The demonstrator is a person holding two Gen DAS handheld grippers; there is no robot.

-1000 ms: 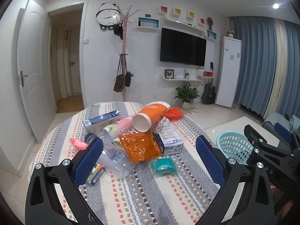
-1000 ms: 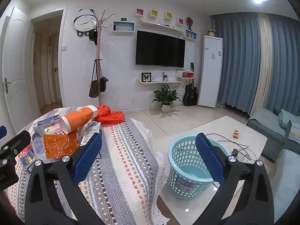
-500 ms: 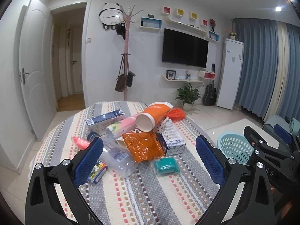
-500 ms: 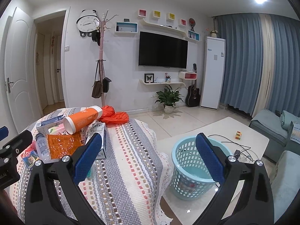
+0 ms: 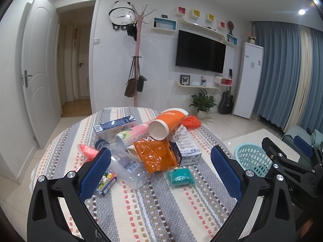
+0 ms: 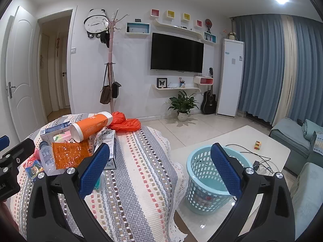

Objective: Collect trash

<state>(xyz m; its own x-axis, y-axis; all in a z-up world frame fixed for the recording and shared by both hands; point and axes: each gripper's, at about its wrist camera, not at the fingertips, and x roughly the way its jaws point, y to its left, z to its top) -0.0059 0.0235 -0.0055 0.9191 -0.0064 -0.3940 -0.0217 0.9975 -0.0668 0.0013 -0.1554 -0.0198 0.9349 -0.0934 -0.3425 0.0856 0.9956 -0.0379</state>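
Note:
A heap of trash lies on the round table (image 5: 157, 205) with a striped cloth: an orange tube (image 5: 167, 124) on top, an orange foil wrapper (image 5: 156, 156), a clear plastic bottle (image 5: 125, 161), a white box (image 5: 187, 147), a teal wad (image 5: 179, 176), a blue-white carton (image 5: 113, 127) and an orange bag (image 5: 191, 121). My left gripper (image 5: 160, 170) hovers open above the table's near part, nothing between its fingers. My right gripper (image 6: 160, 170) stands open over the table's right edge (image 6: 171, 165). The pale blue basket (image 6: 208, 178) sits on the floor to the right.
A white low table (image 6: 242, 141) with cables and a small toy stands behind the basket. A sofa (image 6: 296, 137) is at the right. Farther back are a coat stand (image 5: 137, 64), a potted plant (image 6: 182, 104) and a wall TV. A small colourful packet (image 5: 106, 182) lies by the left finger.
Both grippers have drifted slightly, so the trash pile and basket sit a little farther right in each view. Nothing on the table has moved; both stay open.

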